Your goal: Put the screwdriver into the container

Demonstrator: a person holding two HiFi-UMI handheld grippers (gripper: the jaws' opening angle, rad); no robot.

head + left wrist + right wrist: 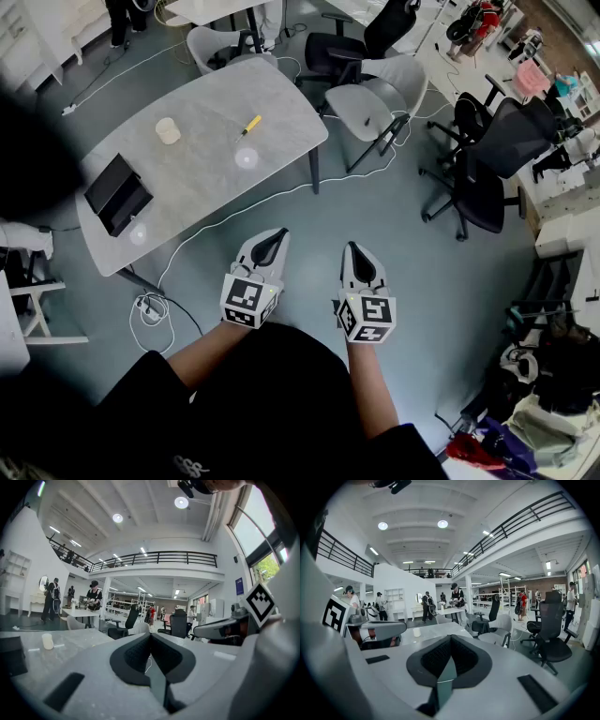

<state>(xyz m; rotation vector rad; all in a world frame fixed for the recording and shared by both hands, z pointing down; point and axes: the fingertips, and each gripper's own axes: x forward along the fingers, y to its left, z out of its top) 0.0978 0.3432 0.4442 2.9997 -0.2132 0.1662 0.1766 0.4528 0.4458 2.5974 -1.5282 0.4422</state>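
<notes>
At lower centre, the left gripper [277, 235] and right gripper [353, 248] have their fingers pressed together, empty. Upper left, the table [197, 173] carries a black container [117, 193] and, farther up, the yellow screwdriver [248, 125]. The task looks unstarted; next, approach the screwdriver and open the fingers.

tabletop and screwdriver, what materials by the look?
Tabletop: grey and mottled, stone or stone-look laminate. The finish is semi-gloss, with bright glints showing on it.
Screwdriver: yellow handle, probably plastic. The shaft is too small to judge.
</notes>
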